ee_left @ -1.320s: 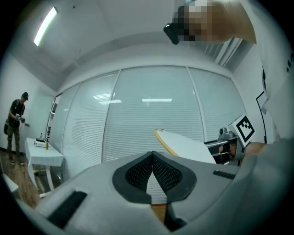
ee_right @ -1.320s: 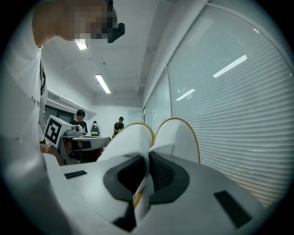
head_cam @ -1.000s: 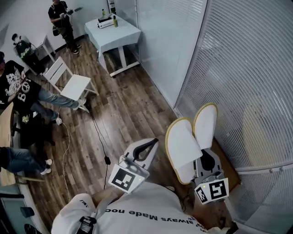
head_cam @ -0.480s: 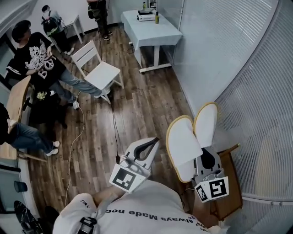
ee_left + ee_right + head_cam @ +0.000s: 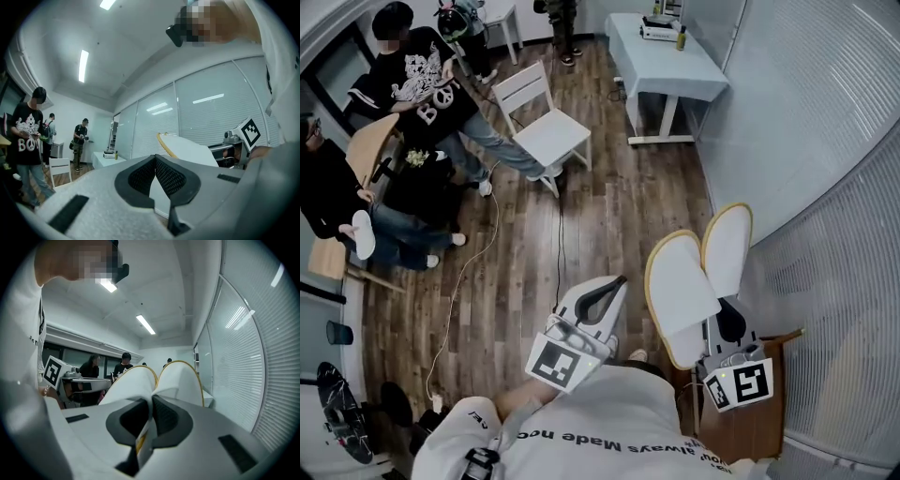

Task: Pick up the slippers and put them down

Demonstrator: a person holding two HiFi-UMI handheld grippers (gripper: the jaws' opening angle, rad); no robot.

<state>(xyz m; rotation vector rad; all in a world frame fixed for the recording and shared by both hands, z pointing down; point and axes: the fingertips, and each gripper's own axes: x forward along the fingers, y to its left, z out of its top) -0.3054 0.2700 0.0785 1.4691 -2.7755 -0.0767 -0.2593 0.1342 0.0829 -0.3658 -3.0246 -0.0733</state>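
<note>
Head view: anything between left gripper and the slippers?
Nothing in the head view: only bare wood floor separates the left gripper from the slippers.

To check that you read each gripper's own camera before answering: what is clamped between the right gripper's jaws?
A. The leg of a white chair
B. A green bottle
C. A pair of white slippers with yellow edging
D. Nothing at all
C: in its own view the right gripper has its jaws pressed shut on the heel ends of the slippers, whose soles fan out beyond the jaws.
</note>
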